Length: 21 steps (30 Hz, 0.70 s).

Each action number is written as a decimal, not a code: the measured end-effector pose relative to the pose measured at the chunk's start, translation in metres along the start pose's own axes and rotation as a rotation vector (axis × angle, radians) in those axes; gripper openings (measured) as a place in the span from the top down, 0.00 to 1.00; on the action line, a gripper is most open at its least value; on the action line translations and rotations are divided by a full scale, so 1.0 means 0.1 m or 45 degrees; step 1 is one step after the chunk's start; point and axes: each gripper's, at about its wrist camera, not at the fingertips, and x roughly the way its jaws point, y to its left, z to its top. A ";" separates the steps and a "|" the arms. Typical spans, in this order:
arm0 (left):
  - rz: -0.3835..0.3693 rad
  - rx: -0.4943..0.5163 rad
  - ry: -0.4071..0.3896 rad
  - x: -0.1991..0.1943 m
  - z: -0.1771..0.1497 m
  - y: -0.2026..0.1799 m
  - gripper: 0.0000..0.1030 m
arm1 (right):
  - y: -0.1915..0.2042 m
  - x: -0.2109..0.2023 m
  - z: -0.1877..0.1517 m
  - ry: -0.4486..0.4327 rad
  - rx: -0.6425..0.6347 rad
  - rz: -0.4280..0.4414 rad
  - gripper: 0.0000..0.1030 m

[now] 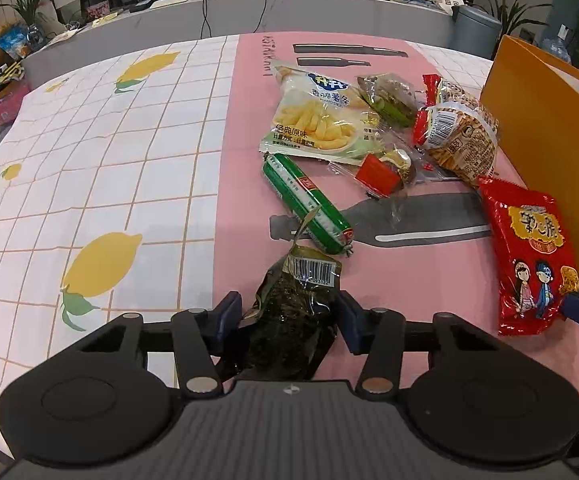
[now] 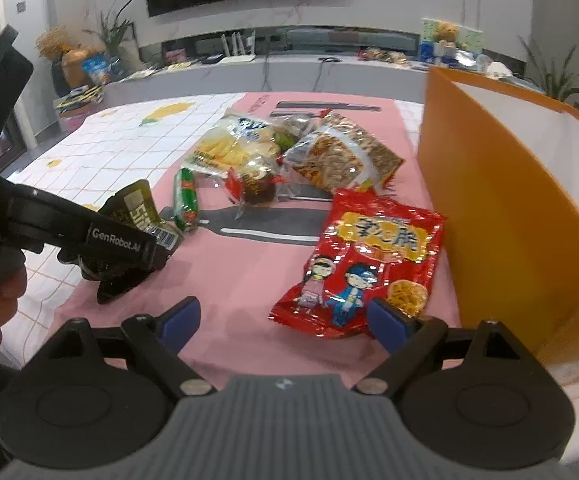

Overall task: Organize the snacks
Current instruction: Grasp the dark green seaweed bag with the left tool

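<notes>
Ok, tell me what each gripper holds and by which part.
The left gripper pinches the dark green packet across its lower body. The right gripper is open, holding nothing.

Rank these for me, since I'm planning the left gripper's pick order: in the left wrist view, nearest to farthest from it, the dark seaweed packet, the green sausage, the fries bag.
1. Dark seaweed packet: between the left gripper's fingers.
2. Green sausage: just beyond the packet, lying diagonally on the pink cloth.
3. Fries bag: farther back, behind the sausage.
</notes>
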 end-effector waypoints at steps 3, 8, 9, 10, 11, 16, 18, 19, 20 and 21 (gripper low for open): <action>-0.017 -0.032 0.023 -0.01 0.03 0.03 0.45 | -0.01 -0.08 0.00 -0.060 -0.001 0.014 0.15; -0.048 -0.111 0.063 -0.07 0.04 0.14 0.46 | 0.04 -0.16 0.07 -0.175 -0.026 0.056 0.15; -0.055 -0.129 0.070 -0.08 0.05 0.16 0.46 | 0.06 -0.16 0.09 -0.182 -0.045 0.060 0.15; -0.063 -0.150 0.075 -0.10 0.06 0.20 0.47 | 0.08 -0.15 0.09 -0.183 -0.067 0.058 0.15; -0.067 -0.162 0.077 -0.11 0.06 0.22 0.47 | 0.10 -0.12 0.10 -0.177 -0.094 0.040 0.15; -0.111 -0.231 0.073 -0.23 0.08 0.34 0.72 | 0.07 0.02 0.11 -0.190 -0.128 -0.046 0.15; -0.143 -0.269 0.081 -0.27 0.09 0.41 0.80 | 0.05 0.04 0.15 -0.223 -0.121 -0.010 0.15; -0.158 -0.284 0.085 -0.28 0.09 0.43 0.81 | 0.06 0.05 0.18 -0.241 -0.130 0.010 0.15; -0.160 -0.294 0.092 -0.27 0.10 0.44 0.81 | 0.08 0.06 0.20 -0.256 -0.143 0.023 0.15; -0.152 -0.294 0.099 -0.25 0.10 0.45 0.81 | 0.11 0.07 0.22 -0.267 -0.161 0.031 0.15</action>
